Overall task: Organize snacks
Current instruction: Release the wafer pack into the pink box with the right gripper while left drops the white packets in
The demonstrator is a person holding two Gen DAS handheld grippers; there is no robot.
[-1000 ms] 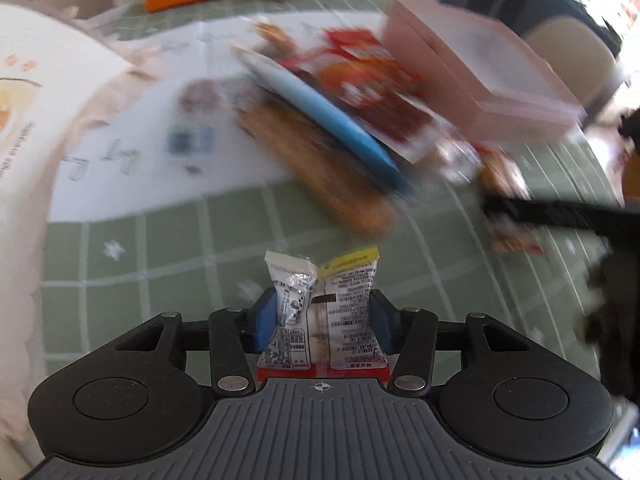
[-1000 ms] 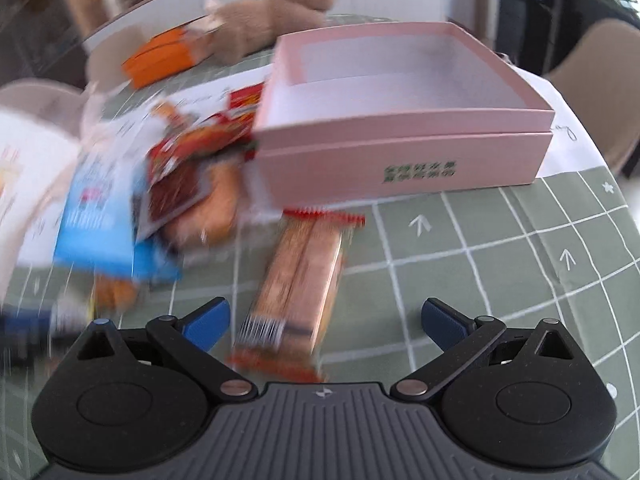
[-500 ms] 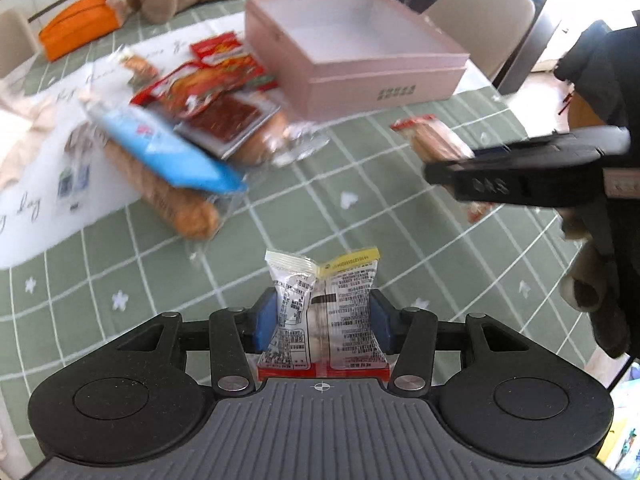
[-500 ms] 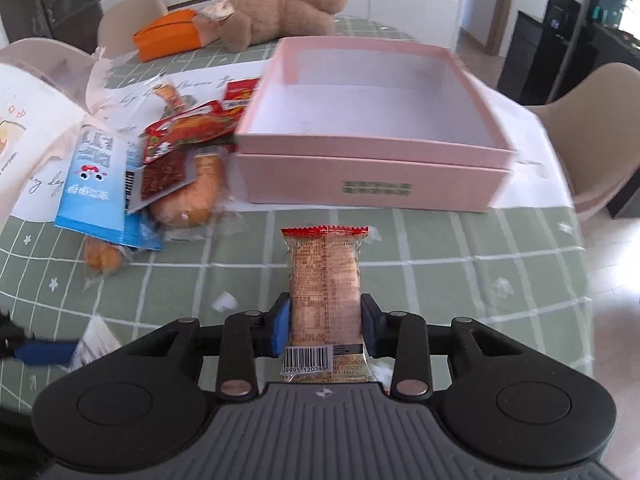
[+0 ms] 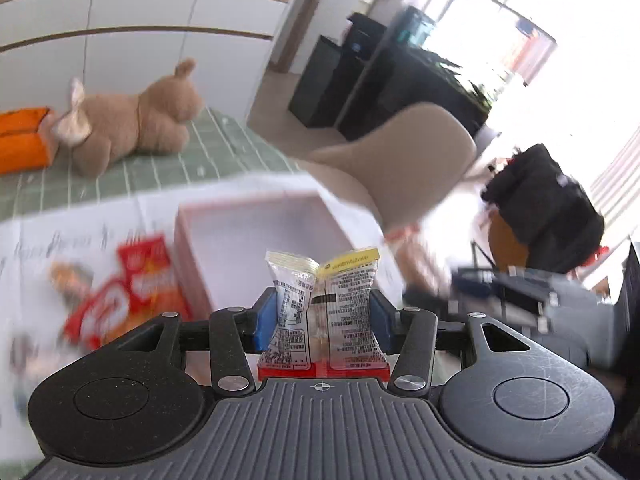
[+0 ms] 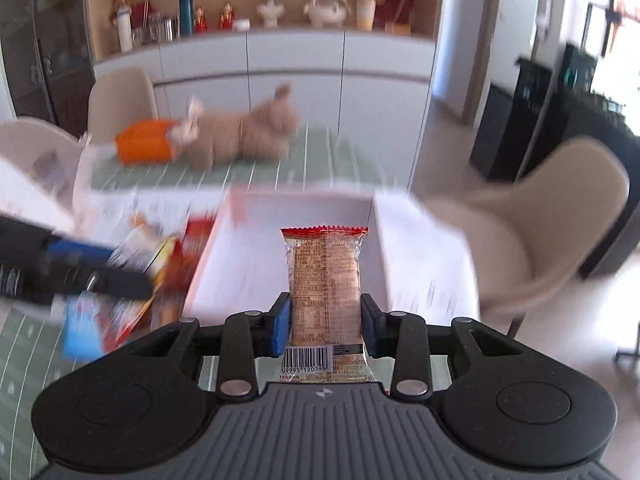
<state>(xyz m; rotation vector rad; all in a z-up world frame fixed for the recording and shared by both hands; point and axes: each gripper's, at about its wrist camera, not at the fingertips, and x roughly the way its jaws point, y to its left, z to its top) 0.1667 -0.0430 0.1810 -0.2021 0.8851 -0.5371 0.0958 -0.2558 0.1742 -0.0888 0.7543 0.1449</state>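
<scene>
My left gripper (image 5: 323, 320) is shut on a small clear snack packet with a yellow top edge (image 5: 325, 312), held upright in the air. My right gripper (image 6: 324, 328) is shut on an orange-brown biscuit packet with a red top edge (image 6: 325, 280). The open pink box (image 5: 256, 232) lies just ahead and below; it also shows in the right wrist view (image 6: 248, 260), empty inside. The left gripper appears at the left of the right wrist view (image 6: 72, 264). The right gripper shows blurred in the left wrist view (image 5: 500, 292).
A pile of snack packets (image 5: 132, 292) lies left of the box on white paper. A brown plush toy (image 6: 248, 132) and an orange box (image 6: 144, 144) sit at the table's far end. A beige chair (image 6: 560, 216) stands to the right.
Both grippers have lifted and tilted up with their packets, moving toward the pink box. The right gripper, open one second ago, shut on the biscuit packet.
</scene>
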